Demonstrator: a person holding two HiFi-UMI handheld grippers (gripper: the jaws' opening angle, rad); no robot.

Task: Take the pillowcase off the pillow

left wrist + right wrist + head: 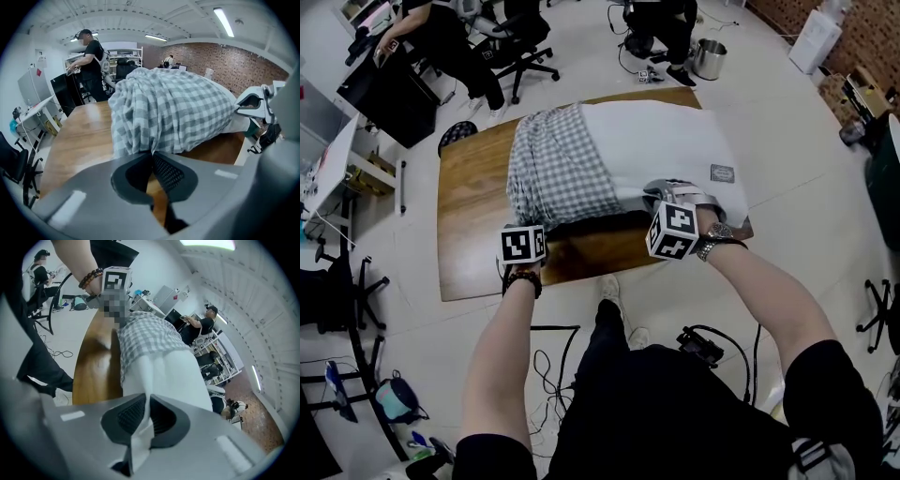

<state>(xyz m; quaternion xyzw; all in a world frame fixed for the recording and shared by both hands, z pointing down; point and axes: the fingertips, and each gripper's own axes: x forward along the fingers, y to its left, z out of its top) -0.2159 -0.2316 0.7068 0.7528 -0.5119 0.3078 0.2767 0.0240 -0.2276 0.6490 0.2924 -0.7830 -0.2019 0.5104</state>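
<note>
pillowcase [558, 169] is bunched over one end of pillow [661, 141] on table [478, 202]; its hem is pinched by left gripper [152, 153]; pillow's white edge is clamped in right gripper [146, 398].

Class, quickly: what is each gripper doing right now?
Left gripper: closed on the checked pillowcase's edge.
Right gripper: closed on the white pillow's fabric.

Pillow [661, 141] and pillowcase [553, 169] lie on the table [473, 187].
</note>
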